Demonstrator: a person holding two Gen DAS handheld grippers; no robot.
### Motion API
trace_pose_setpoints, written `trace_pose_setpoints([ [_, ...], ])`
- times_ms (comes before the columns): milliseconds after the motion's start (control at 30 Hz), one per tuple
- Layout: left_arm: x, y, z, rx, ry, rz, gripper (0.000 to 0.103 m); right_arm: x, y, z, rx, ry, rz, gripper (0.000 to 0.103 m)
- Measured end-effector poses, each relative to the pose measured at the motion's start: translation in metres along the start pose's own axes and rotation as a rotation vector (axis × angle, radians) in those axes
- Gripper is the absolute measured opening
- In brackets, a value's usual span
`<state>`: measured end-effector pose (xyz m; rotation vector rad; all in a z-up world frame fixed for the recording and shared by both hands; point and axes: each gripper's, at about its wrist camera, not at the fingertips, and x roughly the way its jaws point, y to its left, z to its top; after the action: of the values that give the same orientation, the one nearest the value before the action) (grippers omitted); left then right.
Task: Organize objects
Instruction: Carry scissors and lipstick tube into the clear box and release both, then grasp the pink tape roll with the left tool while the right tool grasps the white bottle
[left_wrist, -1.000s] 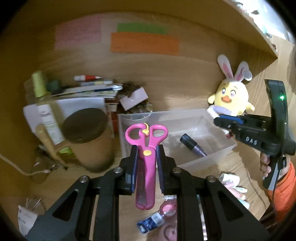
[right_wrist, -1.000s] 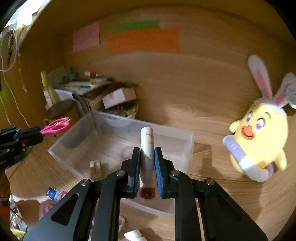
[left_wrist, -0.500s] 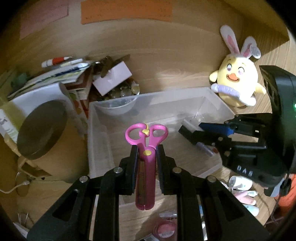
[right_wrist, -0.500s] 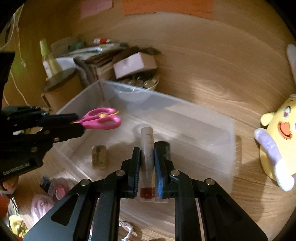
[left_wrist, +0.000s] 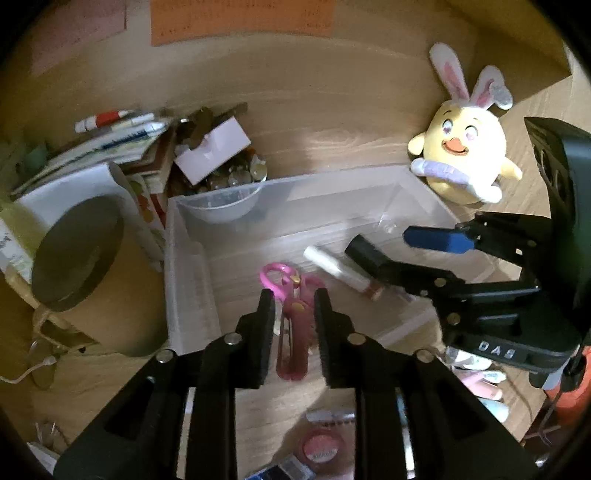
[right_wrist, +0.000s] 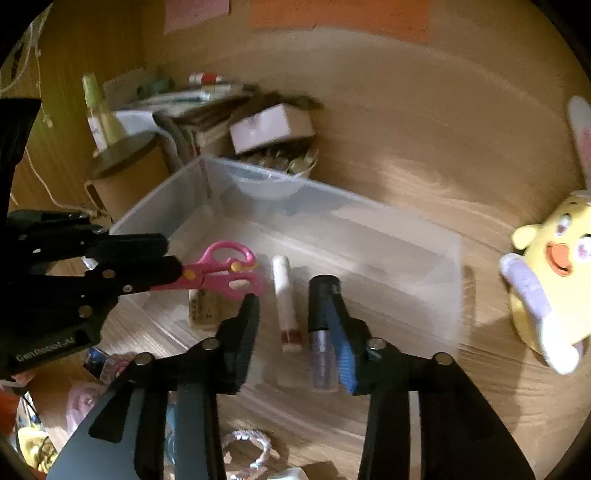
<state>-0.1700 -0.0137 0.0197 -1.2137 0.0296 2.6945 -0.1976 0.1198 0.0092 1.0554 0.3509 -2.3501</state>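
Jaws: both grippers' spread, gripping nothing; left gripper (left_wrist: 294, 310) straddles pink scissors (left_wrist: 291, 314) mid-frame. Risk: blades catch bin (left_wrist: 184, 258) rim, tip onto desk

Right gripper (right_wrist: 284, 306) now spread wide, white tube (right_wrist: 285, 300) dropped onto bin (right_wrist: 436, 288) floor; left gripper (left_wrist: 294, 295) loosened around pink scissors (left_wrist: 291, 314), lowered into bin.

Left wrist view, looking forward and down along its fingers into the clear bin (left_wrist: 192, 236) at close range, right wrist view facing the same bin (right_wrist: 388, 236) from the opposite side, both sharing the plush chick (left_wrist: 465, 162) beyond.
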Motion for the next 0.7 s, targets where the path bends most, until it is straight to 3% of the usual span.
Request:
trace_pose_setpoints([
  [133,-0.021,0.001,-0.005,0.001,-0.042,0.025,0.053,-0.023,-0.003,-0.004,0.014,-0.041,-0.008,0.043],
  [267,-0.040,0.005,-0.014,0.001,-0.061,0.032,0.072,-0.050,-0.007,-0.014,0.017,-0.095,-0.024,0.048],
  [333,-0.047,0.008,-0.021,-0.008,-0.061,0.037,0.076,-0.060,-0.008,-0.019,0.014,-0.109,-0.029,0.049],
  [600,-0.057,0.013,-0.058,-0.004,-0.010,0.079,0.080,-0.086,-0.015,-0.056,0.036,-0.126,-0.063,0.058],
  [700,-0.055,0.013,-0.070,-0.011,0.011,0.086,0.088,-0.088,-0.018,-0.070,0.048,-0.101,-0.072,0.058],
])
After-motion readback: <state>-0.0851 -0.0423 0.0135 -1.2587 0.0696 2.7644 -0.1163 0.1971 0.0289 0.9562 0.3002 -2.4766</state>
